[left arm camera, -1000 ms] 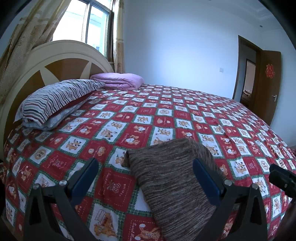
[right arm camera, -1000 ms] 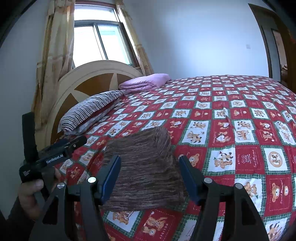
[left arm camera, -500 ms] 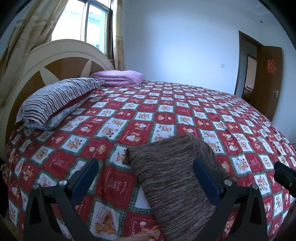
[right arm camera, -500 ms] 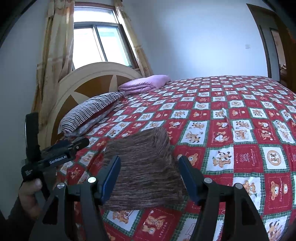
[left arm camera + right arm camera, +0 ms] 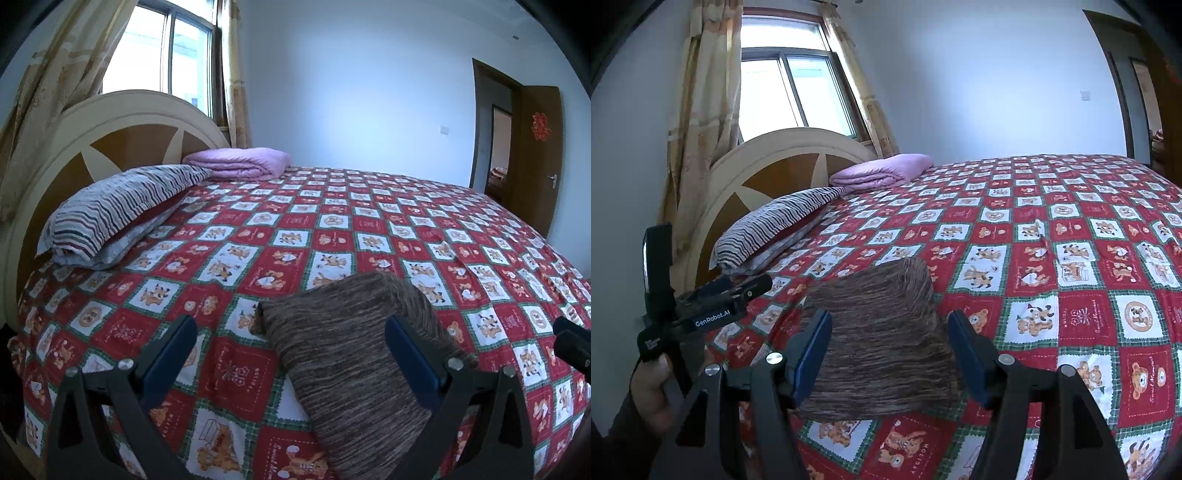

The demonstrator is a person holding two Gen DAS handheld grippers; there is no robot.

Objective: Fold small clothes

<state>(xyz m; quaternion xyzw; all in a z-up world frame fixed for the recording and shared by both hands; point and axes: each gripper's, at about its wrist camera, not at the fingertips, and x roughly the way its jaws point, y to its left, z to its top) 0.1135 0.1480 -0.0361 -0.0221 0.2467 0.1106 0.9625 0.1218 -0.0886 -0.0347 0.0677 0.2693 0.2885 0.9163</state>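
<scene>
Red-and-white patchwork covers my bed [image 5: 332, 229], a bear-print quilt that fills most of both views, with the cream and brown headboard [image 5: 122, 136] at its far left under the curtained window [image 5: 790, 96]. Against that headboard lies a striped pillow [image 5: 122, 206], and beyond it, farther along, a folded lilac blanket [image 5: 240, 164]. At the far right a brown door [image 5: 539, 155] stands open. On the near edge of the bed lies the small garment, a brown knitted cloth [image 5: 351, 354] already folded into a narrow oblong, flat on the quilt and reaching to the bed's near edge. My left tongs [image 5: 290, 356] hang above it with the blue pads spread wide, one pad over the quilt to the left of the cloth and the other over its right side, holding nothing. My right tongs [image 5: 888, 350] likewise stand wide apart, straddling the cloth from the near side and gripping nothing; whether either pair touches the fabric I cannot tell. In the right view my left hand [image 5: 652, 391] clasps the handle of the other tool at the near left.
</scene>
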